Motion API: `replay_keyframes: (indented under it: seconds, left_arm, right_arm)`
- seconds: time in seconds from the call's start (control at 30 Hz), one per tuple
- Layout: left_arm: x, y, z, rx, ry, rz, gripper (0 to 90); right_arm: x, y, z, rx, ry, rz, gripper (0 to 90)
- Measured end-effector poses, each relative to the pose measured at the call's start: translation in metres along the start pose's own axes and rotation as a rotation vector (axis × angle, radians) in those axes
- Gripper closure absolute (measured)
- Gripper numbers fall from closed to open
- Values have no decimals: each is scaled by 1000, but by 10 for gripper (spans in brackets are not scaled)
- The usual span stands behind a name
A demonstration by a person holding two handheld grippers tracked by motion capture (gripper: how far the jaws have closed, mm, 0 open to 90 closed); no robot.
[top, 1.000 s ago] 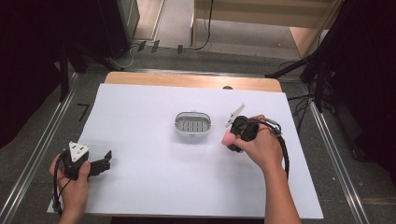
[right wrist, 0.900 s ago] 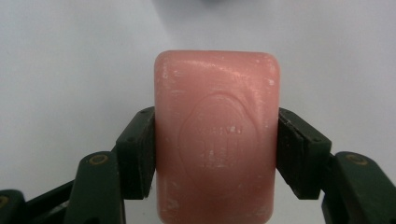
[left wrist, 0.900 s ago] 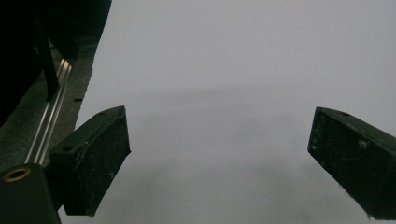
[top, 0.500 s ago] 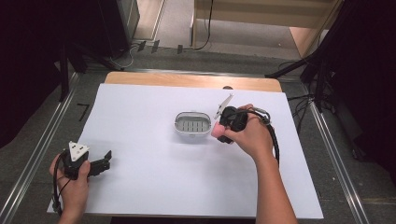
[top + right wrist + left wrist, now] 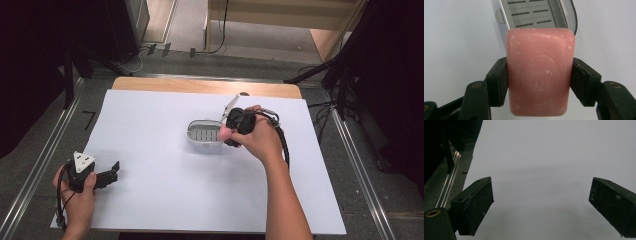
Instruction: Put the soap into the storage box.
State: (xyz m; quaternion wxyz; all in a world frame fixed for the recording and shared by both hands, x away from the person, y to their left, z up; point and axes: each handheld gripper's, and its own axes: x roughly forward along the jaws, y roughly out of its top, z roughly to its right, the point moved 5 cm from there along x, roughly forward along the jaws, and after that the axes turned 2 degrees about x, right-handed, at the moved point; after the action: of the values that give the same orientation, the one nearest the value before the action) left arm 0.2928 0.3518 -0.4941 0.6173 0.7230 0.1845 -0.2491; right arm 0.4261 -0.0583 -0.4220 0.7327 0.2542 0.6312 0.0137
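Note:
A pink bar of soap [image 5: 540,72] is clamped between the two black jaws of my right gripper [image 5: 539,80], which is shut on it. In the high view the right gripper [image 5: 231,131] hovers at the right rim of a grey-white soap dish [image 5: 202,135] with a slotted insert, and a bit of the pink soap [image 5: 224,133] shows under the hand. The soap dish [image 5: 536,13] lies just beyond the bar in the right gripper view. My left gripper [image 5: 107,175] rests near the front left of the white table sheet; its jaws stand wide apart over bare sheet in the left gripper view [image 5: 541,205].
The white sheet [image 5: 165,200] covers a wooden table [image 5: 200,86] between metal rails [image 5: 45,165]. Dark stands and cables lie on the floor beyond the far edge and at the right.
My right hand has carried the soap leftward and a little away from the person, from beside the dish to its right rim. The left hand has stayed put.

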Motion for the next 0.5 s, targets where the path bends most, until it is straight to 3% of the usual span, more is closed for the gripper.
replay_keyframes:
  seconds: [0.5]
  left_arm:
    - [0, 0, 0, -7, -6, 2, 61]
  right_arm:
    - [2, 30, 4, -68, 25, -10, 388]
